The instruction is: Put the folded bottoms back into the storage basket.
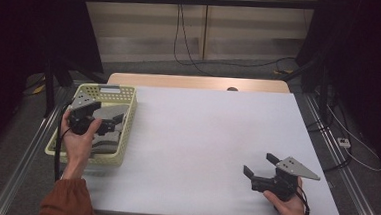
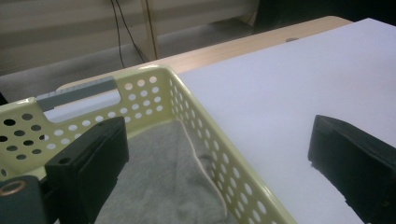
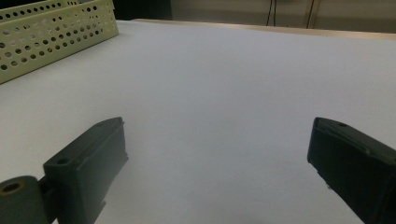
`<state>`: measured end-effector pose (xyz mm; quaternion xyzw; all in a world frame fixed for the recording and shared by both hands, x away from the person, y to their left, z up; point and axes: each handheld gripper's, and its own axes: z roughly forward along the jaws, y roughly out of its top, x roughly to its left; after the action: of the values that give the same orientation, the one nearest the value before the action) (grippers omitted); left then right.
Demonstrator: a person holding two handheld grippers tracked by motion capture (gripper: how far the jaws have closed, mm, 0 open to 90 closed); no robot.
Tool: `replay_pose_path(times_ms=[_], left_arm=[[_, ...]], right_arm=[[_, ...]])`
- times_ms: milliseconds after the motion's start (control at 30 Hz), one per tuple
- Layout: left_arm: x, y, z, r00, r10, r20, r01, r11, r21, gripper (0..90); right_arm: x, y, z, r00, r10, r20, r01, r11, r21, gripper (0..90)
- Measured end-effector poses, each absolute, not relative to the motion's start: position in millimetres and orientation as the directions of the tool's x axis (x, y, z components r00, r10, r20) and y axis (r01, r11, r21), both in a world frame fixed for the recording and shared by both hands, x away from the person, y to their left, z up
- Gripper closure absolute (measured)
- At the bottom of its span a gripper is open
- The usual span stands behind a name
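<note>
A pale yellow perforated basket stands at the table's left edge with grey folded cloth inside it. My left gripper hovers over the basket, open, with nothing between its jaws. In the left gripper view the grey cloth lies below, inside the basket wall, and my left gripper straddles that wall. My right gripper rests low over the white table near the front right, open and empty. The right gripper view has my right gripper wide apart above bare white table, with the basket far off.
The white table top spreads between the two hands. A wooden strip runs along its far edge. Black cables hang on the floor behind. Metal rails flank the table.
</note>
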<state>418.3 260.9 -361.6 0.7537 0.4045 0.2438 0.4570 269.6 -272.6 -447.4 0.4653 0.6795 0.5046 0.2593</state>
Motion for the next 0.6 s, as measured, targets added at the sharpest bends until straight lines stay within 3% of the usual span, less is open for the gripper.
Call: replay_pose_path(times_ms=[600], left_arm=[[390,256,-367,0.542,0.840,0.017,0.401,-0.276,0.874,6.8]], right_arm=[[269,-271,-447,-0.434,0.893,0.121,0.374,0.056,0.926,4.2]])
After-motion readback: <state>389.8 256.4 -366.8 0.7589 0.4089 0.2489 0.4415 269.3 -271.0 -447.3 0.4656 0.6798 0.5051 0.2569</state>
